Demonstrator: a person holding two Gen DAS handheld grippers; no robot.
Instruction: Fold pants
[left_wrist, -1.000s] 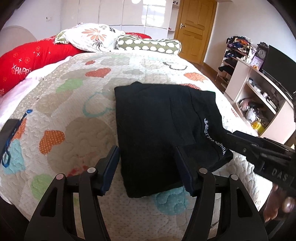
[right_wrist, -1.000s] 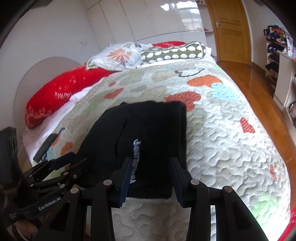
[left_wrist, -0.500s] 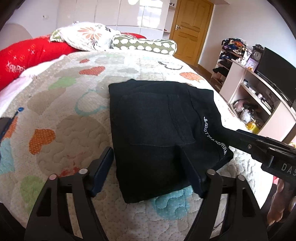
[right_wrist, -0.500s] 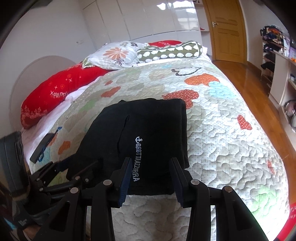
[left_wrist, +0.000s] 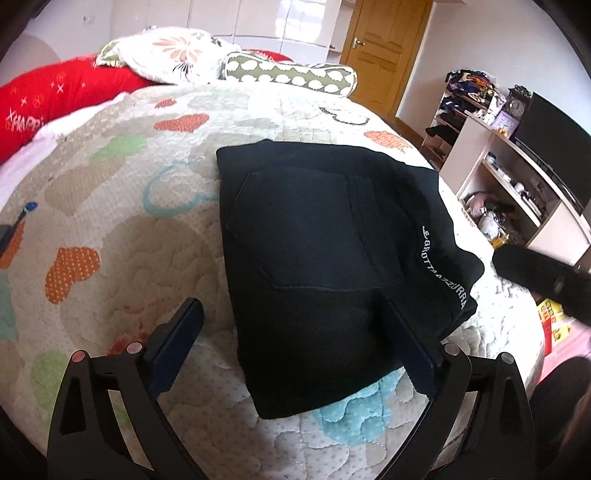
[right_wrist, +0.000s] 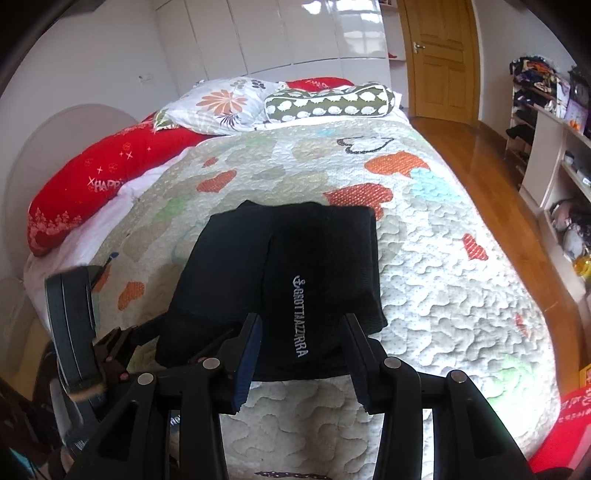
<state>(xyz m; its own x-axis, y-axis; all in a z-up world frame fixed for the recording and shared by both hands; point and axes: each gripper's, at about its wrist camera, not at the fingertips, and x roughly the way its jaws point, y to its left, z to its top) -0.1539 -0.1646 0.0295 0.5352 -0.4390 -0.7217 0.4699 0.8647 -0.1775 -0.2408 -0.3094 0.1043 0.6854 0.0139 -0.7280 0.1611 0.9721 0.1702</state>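
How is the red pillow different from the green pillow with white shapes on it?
The red pillow is long and plain red with white writing and stars; the green pillow is shorter and covered in rows of white shapes. The red pillow lies along the bed's side, the green pillow across its far end. Both rest on the bed.

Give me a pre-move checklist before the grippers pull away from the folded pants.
1. Pants folded into a compact rectangle on the quilt: ok.
2. Left gripper released: ok, its jaws have just been opening and stand wide, pads off the cloth.
3. Right gripper released: ok, jaws apart, nothing pinched between them.
4. Edges aligned: cannot tell, the near right corner looks slightly bulged.
5. Pants fully on the bed: ok, clear of the quilt's near edge.
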